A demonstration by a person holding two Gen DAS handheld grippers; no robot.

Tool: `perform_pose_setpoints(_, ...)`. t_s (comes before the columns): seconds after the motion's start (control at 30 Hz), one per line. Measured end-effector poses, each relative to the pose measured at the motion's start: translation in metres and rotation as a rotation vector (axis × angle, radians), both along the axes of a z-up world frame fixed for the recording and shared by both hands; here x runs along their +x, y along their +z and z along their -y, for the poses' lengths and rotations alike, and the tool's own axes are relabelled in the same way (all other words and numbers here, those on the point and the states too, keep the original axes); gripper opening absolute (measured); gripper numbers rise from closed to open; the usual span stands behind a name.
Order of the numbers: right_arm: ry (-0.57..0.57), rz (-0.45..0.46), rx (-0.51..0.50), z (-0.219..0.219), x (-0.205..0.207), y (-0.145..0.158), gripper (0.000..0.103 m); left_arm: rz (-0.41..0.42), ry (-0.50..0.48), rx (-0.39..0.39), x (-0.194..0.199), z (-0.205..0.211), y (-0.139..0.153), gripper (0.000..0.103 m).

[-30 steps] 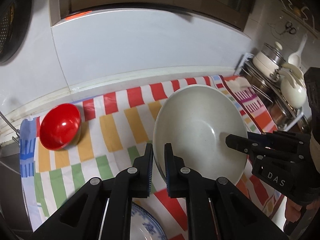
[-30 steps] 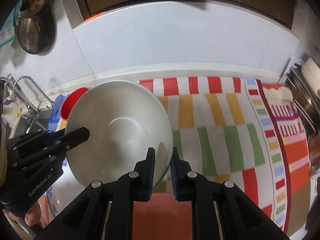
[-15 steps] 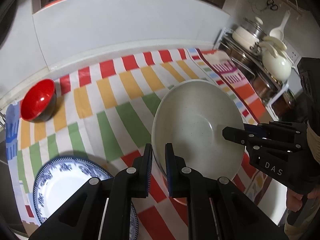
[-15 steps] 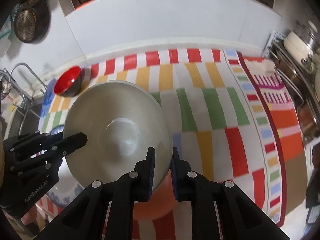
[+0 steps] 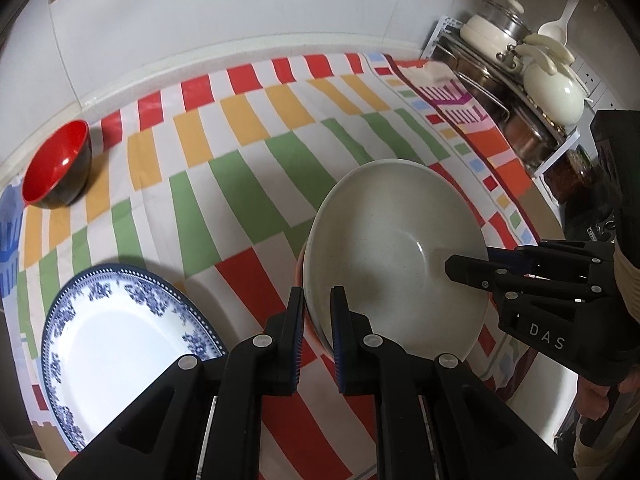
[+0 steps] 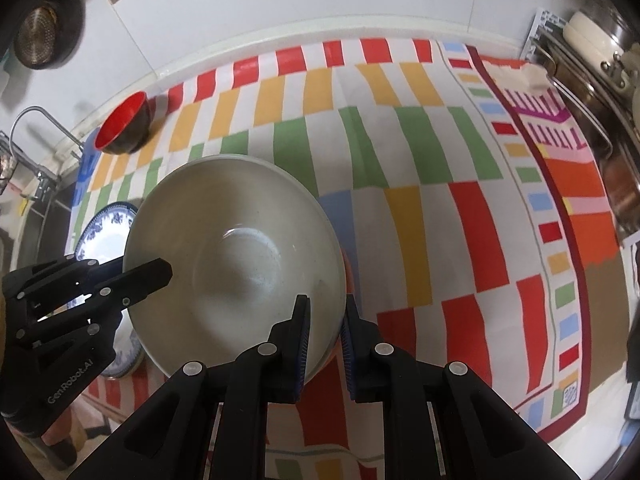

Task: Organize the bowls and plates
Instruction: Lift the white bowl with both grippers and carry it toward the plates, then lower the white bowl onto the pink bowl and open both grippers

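Fingers of both grippers pinch opposite rims of the white bowl over the striped cloth.

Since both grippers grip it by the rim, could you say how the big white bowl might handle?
The white bowl looks glazed and stiff, so probably slippery and breakable. Its width suggests some weight; the left gripper and right gripper on opposite rims should limit tipping.
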State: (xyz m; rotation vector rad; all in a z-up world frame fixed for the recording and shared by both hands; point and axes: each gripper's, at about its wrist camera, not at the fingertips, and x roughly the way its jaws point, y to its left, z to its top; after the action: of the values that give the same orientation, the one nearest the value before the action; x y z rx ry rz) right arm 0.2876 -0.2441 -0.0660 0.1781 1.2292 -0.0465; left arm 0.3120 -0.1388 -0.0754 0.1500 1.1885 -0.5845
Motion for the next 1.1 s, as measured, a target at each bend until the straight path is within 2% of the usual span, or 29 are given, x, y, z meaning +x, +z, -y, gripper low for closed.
perform_pose_setpoints(0.4, 0.006, -0.023, -0.013, 0.000, -0.002, -0.011, 0.017, -0.033, 0.003, 0.025, 0.000, 0.007, -0.016, 0.014)
perform_pose_setpoints(0.57, 0.007, -0.012, -0.055, -0.001, -0.002, -0.012, 0.017, -0.026, 0.012, 0.033, 0.001, 0.005, -0.017, 0.023)
perform_pose_setpoints(0.77, -0.019, 0.024, -0.092, 0.003, -0.004, -0.006, 0.018, 0.027, 0.015, 0.053, -0.001, 0.002, -0.011, 0.036)
perform_pose_setpoints(0.83, -0.020, 0.043, -0.087, 0.001, -0.004, -0.002, 0.032, 0.031, 0.014, 0.047, -0.002, -0.001, -0.008, 0.036)
perform_pose_setpoints(1.03, 0.005, 0.112, -0.104, -0.012, -0.003, 0.014, 0.034, 0.069, 0.062, 0.027, -0.001, -0.019, 0.007, 0.036)
perform_pose_setpoints(1.1, 0.017, 0.136, -0.101, -0.018, -0.001, 0.019, 0.040, 0.089, 0.083, 0.026, 0.000, -0.027, 0.013, 0.036)
